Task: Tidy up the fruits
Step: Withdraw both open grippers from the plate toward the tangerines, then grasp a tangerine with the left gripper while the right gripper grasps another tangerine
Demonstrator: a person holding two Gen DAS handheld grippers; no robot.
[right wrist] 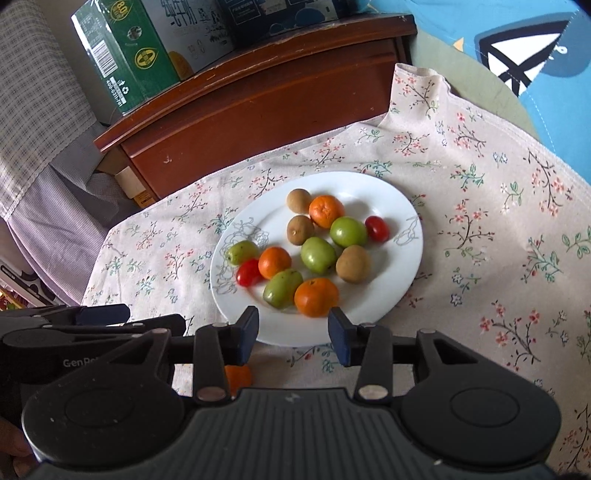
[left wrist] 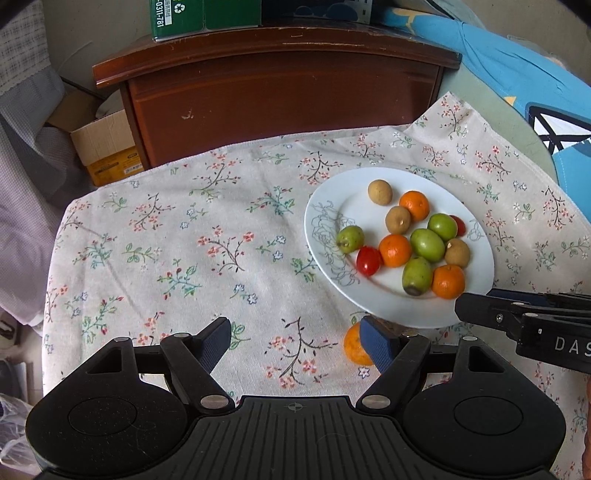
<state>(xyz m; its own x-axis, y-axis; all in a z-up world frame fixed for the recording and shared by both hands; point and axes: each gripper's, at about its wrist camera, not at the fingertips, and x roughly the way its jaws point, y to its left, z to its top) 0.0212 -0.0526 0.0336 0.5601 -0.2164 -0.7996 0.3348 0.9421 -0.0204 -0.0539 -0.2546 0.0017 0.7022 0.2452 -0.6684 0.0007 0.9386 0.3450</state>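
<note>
A white plate (left wrist: 369, 299) (right wrist: 399, 206) sits on the floral cloth and holds several fruits: oranges (left wrist: 447, 281) (right wrist: 316, 297), green fruits (left wrist: 427, 244) (right wrist: 318, 254), brown fruits (left wrist: 379, 192) (right wrist: 352, 263) and red tomatoes (left wrist: 368, 260) (right wrist: 248, 272). One orange (left wrist: 354, 347) (right wrist: 238, 377) lies on the cloth beside the plate's near edge. My left gripper (left wrist: 295, 341) is open and empty over the cloth, its right finger next to the loose orange. My right gripper (right wrist: 293, 332) (left wrist: 458, 304) is open and empty at the plate's near rim, just short of the nearest orange.
The floral cloth (left wrist: 184, 251) (right wrist: 498, 240) covers the table. A brown wooden cabinet (left wrist: 280, 96) (right wrist: 258, 110) stands behind it with boxes (left wrist: 177, 18) (right wrist: 125, 55) on top. A cardboard box (left wrist: 107, 147) sits at the far left. Blue bedding (left wrist: 535, 92) lies at the right.
</note>
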